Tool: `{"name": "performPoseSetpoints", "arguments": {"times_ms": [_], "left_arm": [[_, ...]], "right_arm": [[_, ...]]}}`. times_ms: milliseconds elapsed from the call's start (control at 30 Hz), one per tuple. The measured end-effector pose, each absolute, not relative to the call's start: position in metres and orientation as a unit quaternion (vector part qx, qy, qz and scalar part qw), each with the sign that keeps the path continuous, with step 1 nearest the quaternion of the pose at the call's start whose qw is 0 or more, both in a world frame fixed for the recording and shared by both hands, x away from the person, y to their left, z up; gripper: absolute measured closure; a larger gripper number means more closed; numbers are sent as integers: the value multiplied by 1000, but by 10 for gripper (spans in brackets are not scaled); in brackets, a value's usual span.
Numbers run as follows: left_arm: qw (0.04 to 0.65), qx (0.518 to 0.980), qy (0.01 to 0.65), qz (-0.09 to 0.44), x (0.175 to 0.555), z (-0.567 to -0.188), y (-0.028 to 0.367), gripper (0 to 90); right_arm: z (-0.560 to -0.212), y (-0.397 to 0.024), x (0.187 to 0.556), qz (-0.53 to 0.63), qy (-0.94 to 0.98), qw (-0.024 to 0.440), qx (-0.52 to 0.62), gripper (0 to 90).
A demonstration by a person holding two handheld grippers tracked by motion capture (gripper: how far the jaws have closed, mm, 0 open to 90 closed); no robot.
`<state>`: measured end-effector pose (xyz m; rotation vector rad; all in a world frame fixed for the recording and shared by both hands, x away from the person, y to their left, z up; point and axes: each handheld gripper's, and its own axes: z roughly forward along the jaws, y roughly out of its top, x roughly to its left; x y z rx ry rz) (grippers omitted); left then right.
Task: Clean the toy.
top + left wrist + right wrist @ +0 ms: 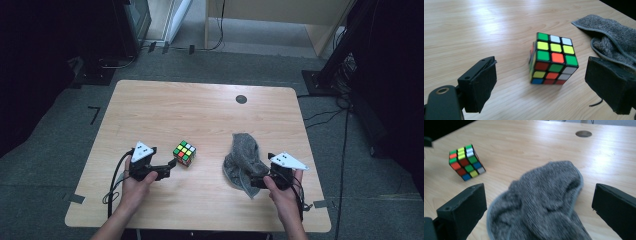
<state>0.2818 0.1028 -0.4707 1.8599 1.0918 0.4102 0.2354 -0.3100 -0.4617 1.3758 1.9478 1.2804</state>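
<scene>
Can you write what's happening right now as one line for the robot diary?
left gripper: open, behind puzzle cube | right gripper: open, over grey cloth | both on table

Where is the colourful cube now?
In the high view, the cube stands on the table, left of centre, between the left tool and the grey cloth.

Lab or office test room. Grey carpet floor (pixel 60 125) with tape marks (pixel 93 114). Pale wood worktop (pixel 200 110) with round cable grommet (pixel 241 99). Loose black cables (pixel 345 145) across floor, dark equipment stands (pixel 340 55) at right, dark cabinet (pixel 135 20) and light wooden furniture (pixel 280 12) behind.
</scene>
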Motion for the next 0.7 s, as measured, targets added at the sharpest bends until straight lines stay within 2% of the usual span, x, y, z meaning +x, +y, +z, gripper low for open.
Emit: {"name": "performPoseSetpoints", "arguments": {"times_ms": [400,700], "left_arm": [[451,736,470,184,258,-468,155,99],[427,737,490,187,242,-484,187,99]], "right_arm": [[-477,-361,206,424,696,219,536,0],[-496,-393,186,394,690,225,564,0]]}}
